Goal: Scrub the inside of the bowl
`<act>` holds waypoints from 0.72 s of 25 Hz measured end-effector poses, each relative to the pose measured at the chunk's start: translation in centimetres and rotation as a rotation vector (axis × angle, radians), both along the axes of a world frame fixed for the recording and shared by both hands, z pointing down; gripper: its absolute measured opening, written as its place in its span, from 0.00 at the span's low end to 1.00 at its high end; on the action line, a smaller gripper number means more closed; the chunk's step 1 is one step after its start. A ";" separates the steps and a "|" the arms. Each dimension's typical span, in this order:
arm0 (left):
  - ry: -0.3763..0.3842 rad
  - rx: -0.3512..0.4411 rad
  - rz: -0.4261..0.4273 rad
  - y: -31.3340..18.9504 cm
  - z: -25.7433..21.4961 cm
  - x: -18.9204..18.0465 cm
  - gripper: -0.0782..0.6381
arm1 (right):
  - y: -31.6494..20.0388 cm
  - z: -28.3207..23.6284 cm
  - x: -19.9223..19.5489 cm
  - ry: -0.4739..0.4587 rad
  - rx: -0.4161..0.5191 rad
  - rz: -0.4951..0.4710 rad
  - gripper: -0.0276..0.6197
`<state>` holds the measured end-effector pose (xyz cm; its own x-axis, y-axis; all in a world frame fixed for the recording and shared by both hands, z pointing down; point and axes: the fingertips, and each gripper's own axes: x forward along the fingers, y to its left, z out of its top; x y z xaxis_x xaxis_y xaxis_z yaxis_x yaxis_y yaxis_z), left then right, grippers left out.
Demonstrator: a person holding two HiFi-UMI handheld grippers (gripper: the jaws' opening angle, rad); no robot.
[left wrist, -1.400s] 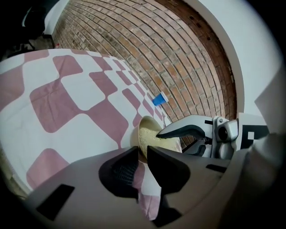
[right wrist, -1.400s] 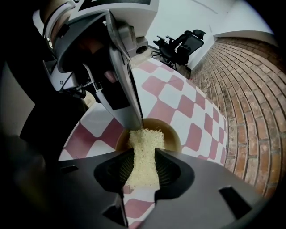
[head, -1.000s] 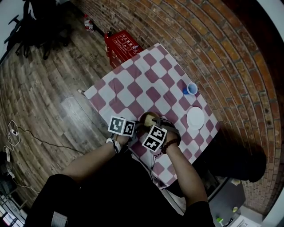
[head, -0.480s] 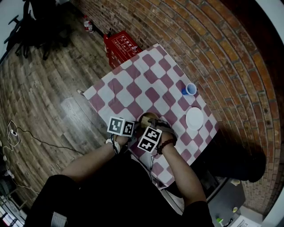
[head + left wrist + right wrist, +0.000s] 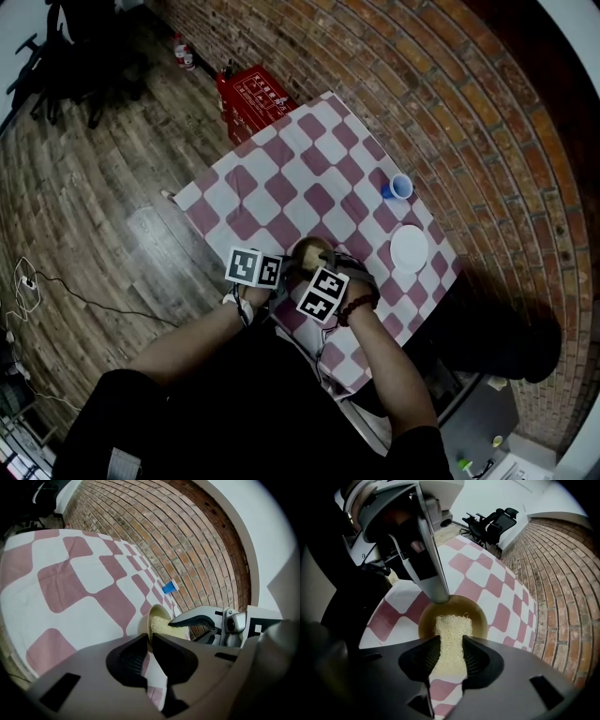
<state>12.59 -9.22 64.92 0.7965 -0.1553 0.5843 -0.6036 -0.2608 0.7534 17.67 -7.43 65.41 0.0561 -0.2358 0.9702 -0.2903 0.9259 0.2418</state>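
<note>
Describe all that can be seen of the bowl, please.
The bowl is small, round and olive-brown, with a smooth inside. It stands upright on the red-and-white checked cloth. The left gripper is shut on its rim, and the right gripper holds a pale yellow sponge down into it.

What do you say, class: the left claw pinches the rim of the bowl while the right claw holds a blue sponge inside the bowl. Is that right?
Not quite. The sponge is pale yellow, not blue, as the right gripper view shows. The rest holds: the left claw pinches the rim of the bowl while the right claw holds the sponge inside the bowl.
</note>
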 end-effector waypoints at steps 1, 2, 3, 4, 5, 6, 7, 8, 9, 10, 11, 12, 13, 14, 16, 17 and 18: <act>-0.002 0.001 0.001 0.0 0.0 0.0 0.18 | 0.2 0.0 -0.1 -0.001 -0.002 -0.003 0.28; -0.005 0.001 0.001 0.0 0.0 0.0 0.18 | 0.3 0.0 -0.3 -0.004 -0.002 -0.004 0.28; -0.007 0.000 0.001 0.0 0.0 0.0 0.18 | 0.4 0.0 -0.5 -0.008 -0.002 -0.004 0.28; -0.009 0.000 0.001 0.1 0.0 0.0 0.18 | 0.5 0.0 -0.8 -0.013 -0.003 -0.004 0.28; -0.011 -0.001 0.000 0.1 0.0 0.0 0.18 | 0.5 0.1 -1.1 -0.017 -0.004 -0.005 0.28; -0.013 -0.001 0.000 0.2 0.0 -0.1 0.18 | 0.5 0.2 -1.4 -0.020 -0.004 -0.007 0.28; -0.015 -0.002 0.000 0.2 0.0 0.0 0.18 | 0.5 0.2 -1.6 -0.023 -0.004 -0.009 0.28; -0.016 -0.002 0.000 0.2 0.0 0.0 0.18 | 0.4 0.3 -1.7 -0.024 -0.001 -0.011 0.28; -0.016 -0.001 -0.001 0.2 0.0 0.0 0.18 | 0.2 0.3 -1.8 -0.024 0.002 -0.013 0.28; -0.014 -0.001 -0.003 0.2 0.0 0.0 0.18 | 0.0 0.3 -1.8 -0.023 0.007 -0.013 0.28; -0.011 0.000 -0.005 0.2 -0.1 0.0 0.18 | -0.2 0.3 -1.7 -0.023 0.012 -0.011 0.28; -0.007 0.000 -0.008 0.2 -0.2 0.0 0.18 | -0.3 0.2 -1.6 -0.024 0.017 -0.006 0.28; -0.005 0.000 -0.010 0.2 -0.2 0.0 0.18 | -0.4 0.0 -1.4 -0.026 0.021 0.000 0.28; -0.005 0.001 -0.010 0.3 -0.3 0.0 0.18 | -0.4 -0.1 -1.2 -0.027 0.025 0.006 0.28; -0.009 0.000 -0.009 0.4 -0.2 0.0 0.18 | -0.3 -0.5 -0.6 -0.028 0.028 0.017 0.28; -0.010 -0.002 -0.010 0.5 -0.1 0.0 0.18 | -0.1 -0.6 -0.3 -0.026 0.028 0.021 0.28; -0.010 -0.004 -0.012 0.5 -0.1 0.0 0.18 | 0.1 -0.8 -0.1 -0.025 0.028 0.023 0.28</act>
<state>12.59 -8.74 64.83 0.7886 -0.1620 0.5931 -0.6142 -0.2505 0.7483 17.59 -7.33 64.62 0.0374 -0.2620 0.9644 -0.3175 0.9119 0.2600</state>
